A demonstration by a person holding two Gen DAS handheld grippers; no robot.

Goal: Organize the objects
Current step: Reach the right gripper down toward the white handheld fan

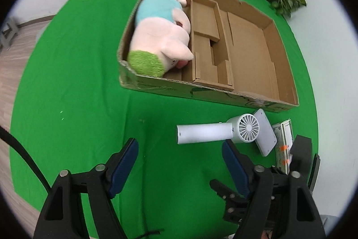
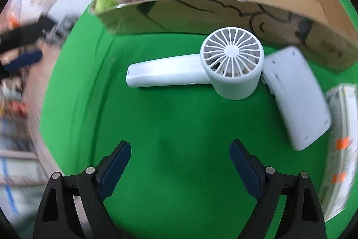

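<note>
White plastic handheld fan (image 2: 223, 68) beside brown cardboard box (image 1: 246, 95); printed packet (image 2: 340, 149) half cropped, blurry. Left gripper (image 1: 179, 153), right gripper (image 2: 180, 156) both spread, empty.

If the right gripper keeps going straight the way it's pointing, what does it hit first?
Probably bare green cloth. The right gripper, jaws open and empty, points steeply down short of the white handheld fan; depth is unclear.

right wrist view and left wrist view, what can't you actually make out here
- Printed box, right wrist view: cut off by the frame edge and blurred, text unreadable.
- Printed box, left wrist view: lower part hidden behind the right gripper's body.
- Plush toy, left wrist view: face turned down into the cardboard box, not visible.
- Flat white device: only its plain back shows; what it is stays unclear.
</note>
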